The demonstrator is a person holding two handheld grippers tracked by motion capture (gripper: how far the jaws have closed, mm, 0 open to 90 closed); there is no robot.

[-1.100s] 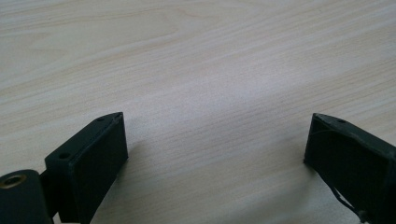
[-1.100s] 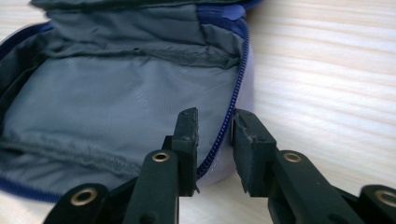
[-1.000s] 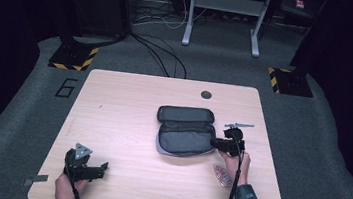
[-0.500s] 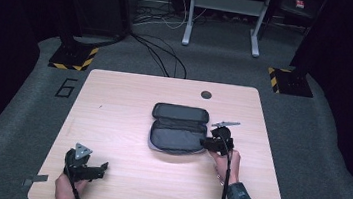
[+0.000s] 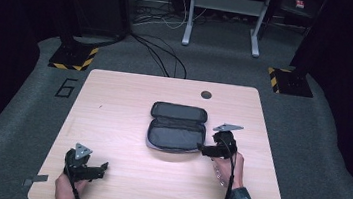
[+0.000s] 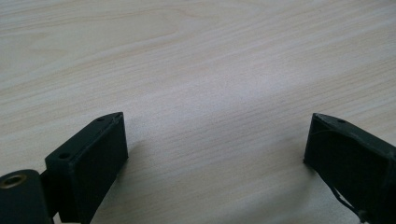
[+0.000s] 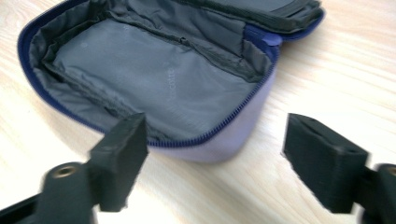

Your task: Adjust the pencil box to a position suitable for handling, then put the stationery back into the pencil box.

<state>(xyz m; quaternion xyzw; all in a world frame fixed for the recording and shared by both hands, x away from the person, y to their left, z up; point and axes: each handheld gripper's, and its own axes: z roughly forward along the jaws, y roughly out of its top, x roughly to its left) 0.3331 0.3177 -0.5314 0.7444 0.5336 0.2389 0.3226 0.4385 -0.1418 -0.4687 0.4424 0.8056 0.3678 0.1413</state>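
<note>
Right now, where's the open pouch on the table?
In the high view the open pouch lies just right of the table's middle, its lid folded back toward the far edge, with the right gripper at its near right corner.

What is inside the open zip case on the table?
The case lies open, showing grey fabric lining and a blue zipper edge, with no item on the visible lining. Folds along its walls hide the corners, and the lid's inner side is too dark to judge.

A large numeral "6" (image 5: 67,87) is marked on the grey floor mat (image 5: 37,114), just left of the table's far left corner. Faint print on the pouch lining (image 7: 154,88) cannot be read.
</note>
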